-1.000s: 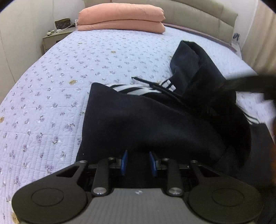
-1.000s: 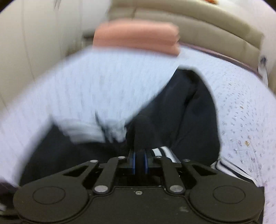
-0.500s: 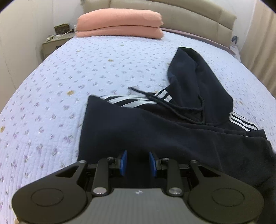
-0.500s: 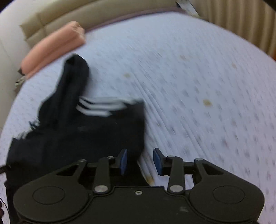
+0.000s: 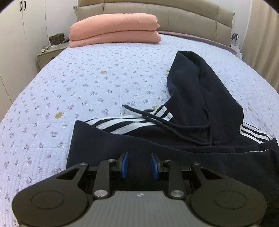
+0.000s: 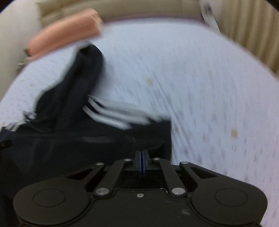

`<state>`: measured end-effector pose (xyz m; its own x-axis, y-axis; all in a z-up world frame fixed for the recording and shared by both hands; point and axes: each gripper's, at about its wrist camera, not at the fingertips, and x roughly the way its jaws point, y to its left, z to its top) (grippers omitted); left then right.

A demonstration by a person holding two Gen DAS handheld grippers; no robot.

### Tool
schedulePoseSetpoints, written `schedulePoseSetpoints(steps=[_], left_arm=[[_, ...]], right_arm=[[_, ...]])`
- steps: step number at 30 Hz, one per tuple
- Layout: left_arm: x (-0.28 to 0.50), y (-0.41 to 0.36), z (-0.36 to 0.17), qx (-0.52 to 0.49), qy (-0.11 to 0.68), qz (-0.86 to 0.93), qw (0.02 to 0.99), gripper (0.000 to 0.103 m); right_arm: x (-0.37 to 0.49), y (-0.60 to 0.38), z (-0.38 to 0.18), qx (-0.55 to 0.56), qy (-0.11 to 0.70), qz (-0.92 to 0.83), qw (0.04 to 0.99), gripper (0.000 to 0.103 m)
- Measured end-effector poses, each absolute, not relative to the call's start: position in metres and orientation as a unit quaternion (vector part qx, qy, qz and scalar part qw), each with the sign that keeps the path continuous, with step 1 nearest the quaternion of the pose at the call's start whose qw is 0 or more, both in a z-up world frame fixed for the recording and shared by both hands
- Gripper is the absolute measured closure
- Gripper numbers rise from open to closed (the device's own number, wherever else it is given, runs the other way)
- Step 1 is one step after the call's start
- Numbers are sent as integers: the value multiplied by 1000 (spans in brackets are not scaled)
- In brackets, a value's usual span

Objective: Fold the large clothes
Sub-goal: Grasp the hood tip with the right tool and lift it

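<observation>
A dark navy hoodie [image 5: 183, 139] with white sleeve stripes lies partly folded on the bed, hood [image 5: 197, 90] toward the headboard, drawstring [image 5: 157, 120] loose across it. My left gripper [image 5: 139, 165] is open, its blue pads over the hoodie's near left part, holding nothing. In the blurred right wrist view the hoodie [image 6: 78, 139] fills the left side. My right gripper [image 6: 142, 162] is shut at the hoodie's near right edge; whether cloth is pinched between the pads is unclear.
The bed has a lilac flowered quilt [image 5: 87, 83]. Two stacked pink pillows [image 5: 113, 33] lie at the beige headboard [image 5: 165, 14]. A nightstand [image 5: 50, 54] stands at the far left. Curtains [image 6: 252, 31] hang on the right.
My right gripper was shut on the hoodie, opened half a second ago beside its right edge, and is shut again now. My left gripper stayed open while its view rose.
</observation>
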<state>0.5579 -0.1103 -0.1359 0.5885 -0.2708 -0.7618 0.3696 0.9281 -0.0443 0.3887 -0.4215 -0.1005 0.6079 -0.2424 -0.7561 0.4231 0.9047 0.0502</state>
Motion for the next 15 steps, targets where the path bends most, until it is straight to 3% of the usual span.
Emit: schedulePoseSetpoints(steps=[5,15], left_arm=[[561,-109,-135,52,410,-175,894,72],[566,-107,-156,87,415,-160,891,72]], right_arm=[[378,-428,-69,115,348,-206,908,101],[368,-434,-147,121,441,-260,851,101]])
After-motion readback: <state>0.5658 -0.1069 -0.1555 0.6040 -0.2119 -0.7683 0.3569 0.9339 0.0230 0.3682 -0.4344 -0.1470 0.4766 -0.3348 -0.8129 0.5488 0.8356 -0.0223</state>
